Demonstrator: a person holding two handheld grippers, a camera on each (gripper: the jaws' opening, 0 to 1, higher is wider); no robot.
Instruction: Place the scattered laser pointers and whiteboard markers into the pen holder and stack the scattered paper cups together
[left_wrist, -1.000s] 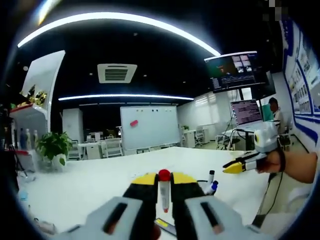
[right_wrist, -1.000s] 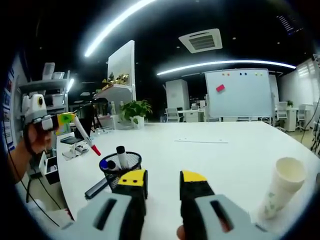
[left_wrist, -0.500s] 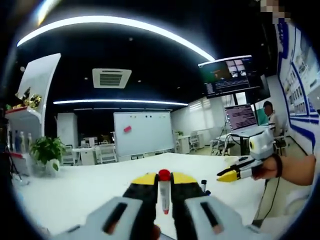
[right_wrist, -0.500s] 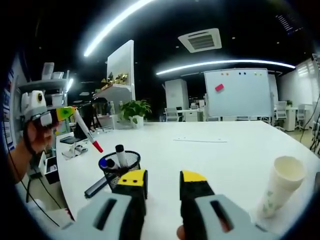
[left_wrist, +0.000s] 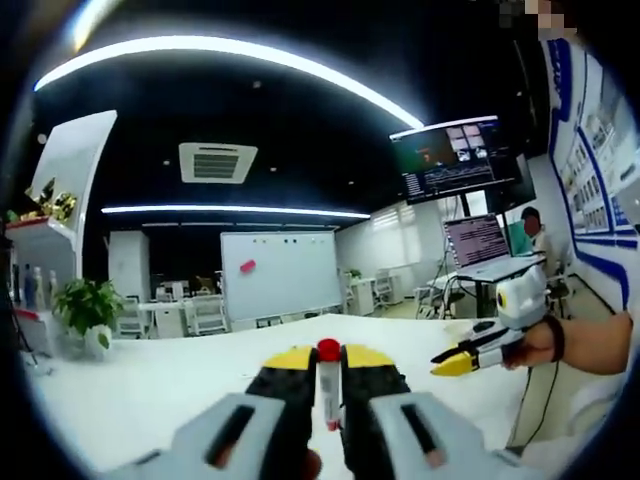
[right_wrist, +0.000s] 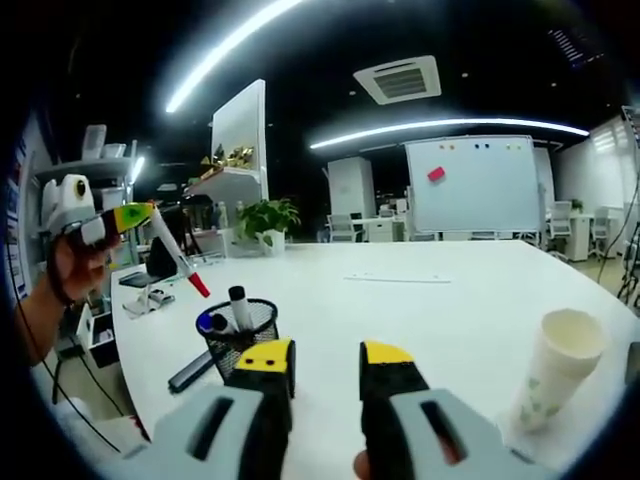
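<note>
Gripping a red-capped whiteboard marker (left_wrist: 327, 382) between closed jaws, the left gripper (left_wrist: 327, 362) hovers up and to the left of the black mesh pen holder (right_wrist: 240, 333), marker tip slanting down toward it. The right gripper (right_wrist: 325, 362) stands open and empty just before the holder, with stacked paper cups (right_wrist: 553, 367) on the white table (right_wrist: 420, 310) to its right.
</note>
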